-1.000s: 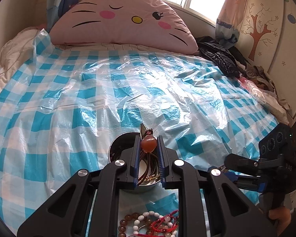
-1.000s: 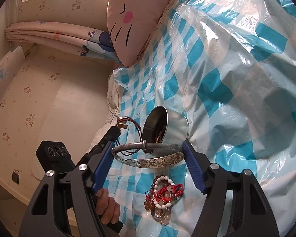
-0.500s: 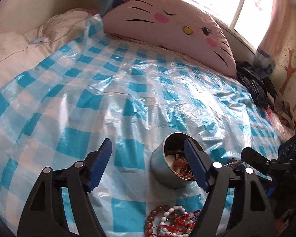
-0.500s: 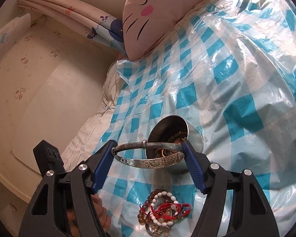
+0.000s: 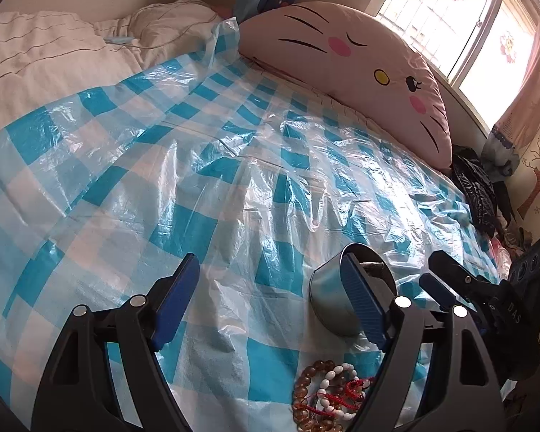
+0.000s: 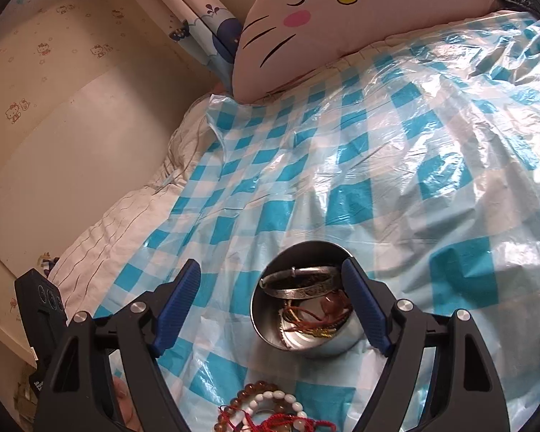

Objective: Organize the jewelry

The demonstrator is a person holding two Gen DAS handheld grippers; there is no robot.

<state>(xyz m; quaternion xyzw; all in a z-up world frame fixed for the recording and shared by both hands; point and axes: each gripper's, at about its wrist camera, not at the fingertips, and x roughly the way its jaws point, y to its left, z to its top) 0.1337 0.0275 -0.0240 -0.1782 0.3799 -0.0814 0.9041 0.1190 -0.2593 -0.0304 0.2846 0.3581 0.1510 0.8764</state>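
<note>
On the bed's checked sheet (image 6: pixel 360 151) sits the tin (image 6: pixel 302 327) (bangle (image 6: pixel 298 286) propped across its mouth, cords underneath). Both the right gripper (image 6: pixel 270 280) and left gripper (image 5: pixel 270 280) gape empty, probably freed up for the beads (image 5: pixel 327 396) lying nearby.

Silver bangle (image 6: pixel 298 282) inside tin (image 6: pixel 336 345); bead bracelets (image 6: pixel 270 408) beside.

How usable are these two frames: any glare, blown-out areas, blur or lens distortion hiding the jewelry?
Left wrist view: window blown out, glare streaks across the plastic sheet, fisheye bending and dark corners; the tin is partly hidden behind a finger, bead bracelets cropped. Right wrist view: even light, milder sheen, sharp; silver bangle and cords in the tin are readable.
</note>
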